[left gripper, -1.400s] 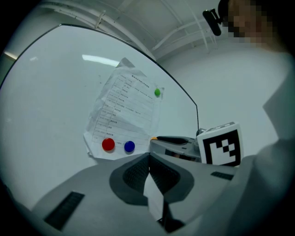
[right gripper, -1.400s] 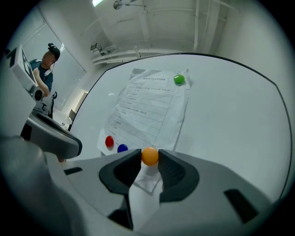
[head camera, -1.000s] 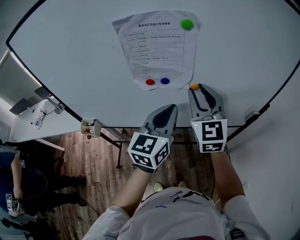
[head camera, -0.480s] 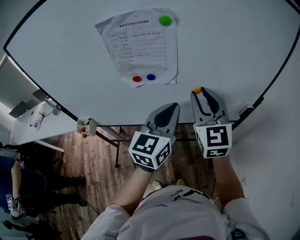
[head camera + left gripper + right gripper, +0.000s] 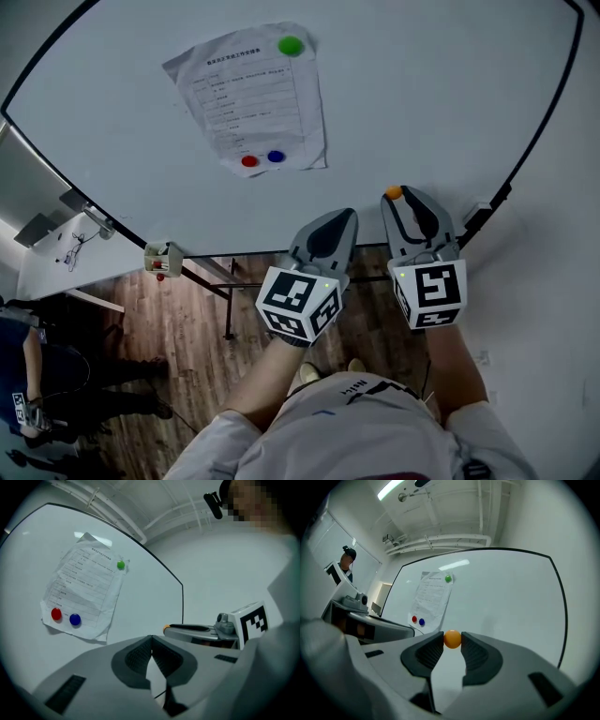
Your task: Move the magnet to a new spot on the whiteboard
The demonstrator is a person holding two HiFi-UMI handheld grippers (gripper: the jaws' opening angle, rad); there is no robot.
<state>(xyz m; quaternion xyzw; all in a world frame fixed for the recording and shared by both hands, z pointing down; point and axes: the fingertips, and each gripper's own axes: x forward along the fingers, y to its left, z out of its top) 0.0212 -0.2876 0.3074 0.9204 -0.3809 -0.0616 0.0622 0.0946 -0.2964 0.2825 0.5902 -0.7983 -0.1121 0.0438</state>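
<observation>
1. Toward the lower right of the whiteboard (image 5: 441,84), our right gripper (image 5: 452,643) has its jaws drawn narrow on the orange magnet (image 5: 452,639). It is pinched at the very tips, with one pad on each side.
2. From the head view, the magnet sits to the right of and below the paper (image 5: 253,98), well apart from it and not far from the board's near edge. We cannot tell for certain whether it touches the board face. The right gripper view suggests it is held a little off the surface.
3. On the paper, a green magnet (image 5: 291,44) sits at the far right corner, and a red magnet (image 5: 249,161) and a blue magnet (image 5: 276,157) sit side by side along its near edge. Neither gripper is near them.
4. Our left gripper (image 5: 151,641) has its jaws together with nothing between them. It hangs just left of the right gripper and takes no part.
5. We judge the step in hand to be the carry: the magnet is gripped and not yet set down at a new spot.
6. The next move calls for bringing the magnet flat onto bare board, clear of the paper and the frame. We then spread the jaws and draw straight back, so the small magnet neither twists in the tips nor drags sideways.
</observation>
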